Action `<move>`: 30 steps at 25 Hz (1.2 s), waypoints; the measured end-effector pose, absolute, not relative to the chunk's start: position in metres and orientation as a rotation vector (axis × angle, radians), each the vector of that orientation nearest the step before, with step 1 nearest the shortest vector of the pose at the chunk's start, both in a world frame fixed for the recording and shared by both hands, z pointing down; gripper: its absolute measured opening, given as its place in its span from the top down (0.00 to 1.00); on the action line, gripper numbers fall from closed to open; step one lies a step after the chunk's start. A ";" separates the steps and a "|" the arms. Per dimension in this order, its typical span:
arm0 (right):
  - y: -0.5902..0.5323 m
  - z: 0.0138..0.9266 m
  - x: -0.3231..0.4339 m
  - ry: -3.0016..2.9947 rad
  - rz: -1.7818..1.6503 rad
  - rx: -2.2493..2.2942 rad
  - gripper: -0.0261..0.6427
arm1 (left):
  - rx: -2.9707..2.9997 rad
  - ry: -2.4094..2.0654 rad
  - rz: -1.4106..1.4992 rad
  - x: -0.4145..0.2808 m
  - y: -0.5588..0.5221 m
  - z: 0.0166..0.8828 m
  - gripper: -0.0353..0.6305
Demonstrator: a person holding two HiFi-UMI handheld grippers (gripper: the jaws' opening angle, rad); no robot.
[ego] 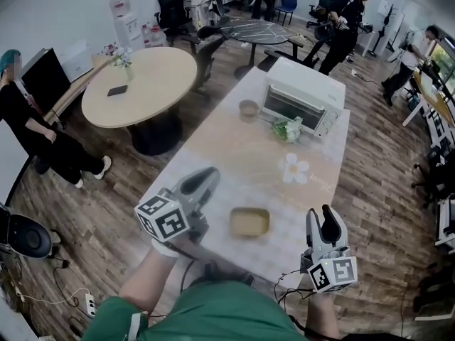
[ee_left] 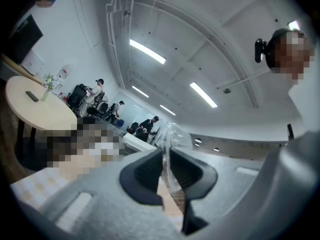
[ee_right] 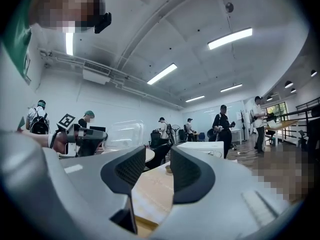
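Room: open office with a wood floor; a long tabletop with a pale cloth runs from the bottom centre to the upper right of the head view.
Background: round table at upper left; several people stand along the left edge and the top of the frame.
Far end: toaster oven at upper right, with a small bowl just to its left and a flower bunch just in front of it.
Mid tabletop: flower-shaped piece, well apart from both grippers.
Left hand-held gripper: jaws clamped on the edge of a clear plastic lid. The lid juts up past the fingertips and shows edge-on in the left gripper view. In the head view it is too clear to make out.
Lid from the other side: the right gripper view shows it broadside at centre left, rounded-rectangular, up in the air off the cloth.
Right hand-held gripper: jaws apart, nothing between them, only bare cloth and the far oven seen through the gap. It sits at the lower right and points up the frame.
Tan tray: open, shallow, flat on the cloth at lower centre.
Key relation: the tray lies between the two grippers, right of and below the left tips, left of the right one.
Long axis: the tray runs left to right across the frame.
Nearer hand: the left, by a little; neither touches the tray.
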State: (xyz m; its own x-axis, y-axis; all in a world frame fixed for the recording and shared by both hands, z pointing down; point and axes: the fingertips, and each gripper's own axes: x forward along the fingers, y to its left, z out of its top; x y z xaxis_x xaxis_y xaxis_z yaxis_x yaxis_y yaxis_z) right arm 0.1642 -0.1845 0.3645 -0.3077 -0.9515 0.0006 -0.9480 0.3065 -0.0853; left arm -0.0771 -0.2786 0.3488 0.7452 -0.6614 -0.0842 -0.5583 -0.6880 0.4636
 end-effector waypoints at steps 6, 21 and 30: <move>-0.185 0.352 0.166 2.482 -0.055 -1.788 0.85 | 2.555 -0.925 -0.370 -0.079 -0.279 0.337 0.88; -0.191 0.341 0.179 2.423 0.062 -1.861 0.85 | 2.594 -0.900 -0.390 -0.069 -0.286 0.324 0.88; -0.201 0.340 0.177 2.431 0.069 -1.845 0.85 | 2.583 -0.899 -0.396 -0.069 -0.296 0.325 0.88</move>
State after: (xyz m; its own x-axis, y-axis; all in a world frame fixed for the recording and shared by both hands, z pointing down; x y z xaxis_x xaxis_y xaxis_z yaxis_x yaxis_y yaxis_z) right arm 0.1772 -0.2012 0.3401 -0.2667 -0.9588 -0.0980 -0.9628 0.2696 -0.0176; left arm -0.0692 -0.2957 0.3250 0.7561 -0.6397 -0.1384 -0.5340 -0.7252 0.4347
